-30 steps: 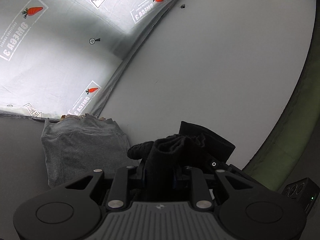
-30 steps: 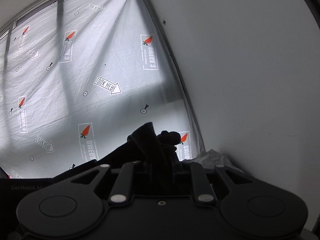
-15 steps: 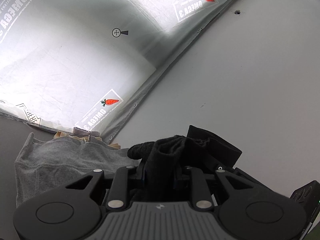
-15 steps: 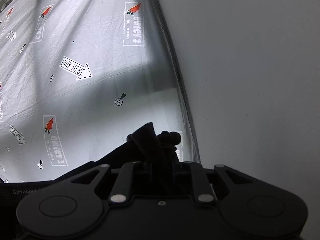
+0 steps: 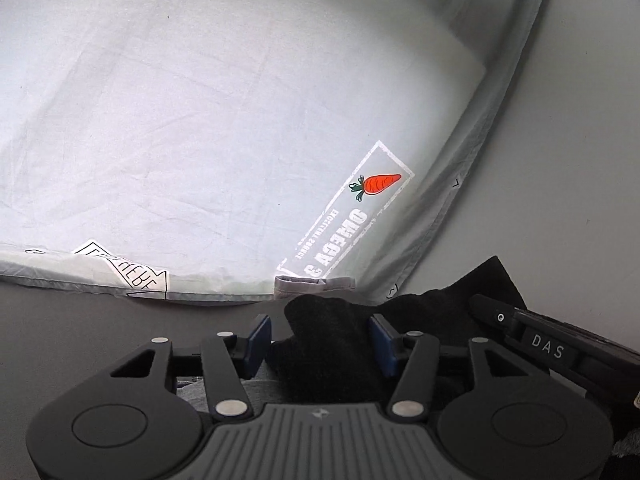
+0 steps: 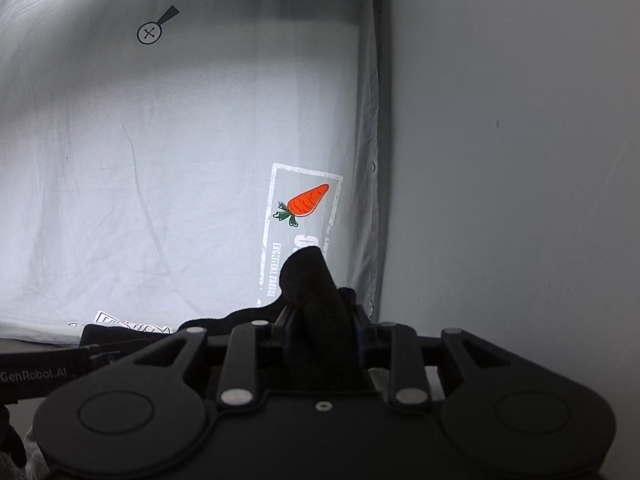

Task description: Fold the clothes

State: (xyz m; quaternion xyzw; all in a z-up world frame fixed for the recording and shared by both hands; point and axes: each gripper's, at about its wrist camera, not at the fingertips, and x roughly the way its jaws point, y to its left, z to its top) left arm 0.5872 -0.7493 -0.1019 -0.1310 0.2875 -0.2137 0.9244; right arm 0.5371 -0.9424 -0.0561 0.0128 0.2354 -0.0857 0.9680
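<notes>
A black garment (image 5: 332,336) lies bunched between the fingers of my left gripper (image 5: 320,332). Its jaws are opening: the left blue pad (image 5: 259,340) stands clear of the cloth and the right pad is at its edge. The same black garment (image 6: 316,304) stands up in a roll between the fingers of my right gripper (image 6: 324,320). Those jaws are opening too, but the cloth still fills the gap against both pads. A strip of a grey folded garment (image 5: 228,394) shows beneath the left gripper.
A white sheet printed with carrots (image 5: 240,120) hangs close ahead, its hem meeting the dark surface (image 5: 80,320). A pale wall (image 6: 520,160) is on the right. The right gripper's body (image 5: 548,350) crosses the left view. A grey cloth tab (image 5: 314,285) sits at the hem.
Both grippers have swung down and toward the printed sheet. The grey folded pile has slid under the left gripper. The left jaws have spread wide apart; the right jaws have widened a little.
</notes>
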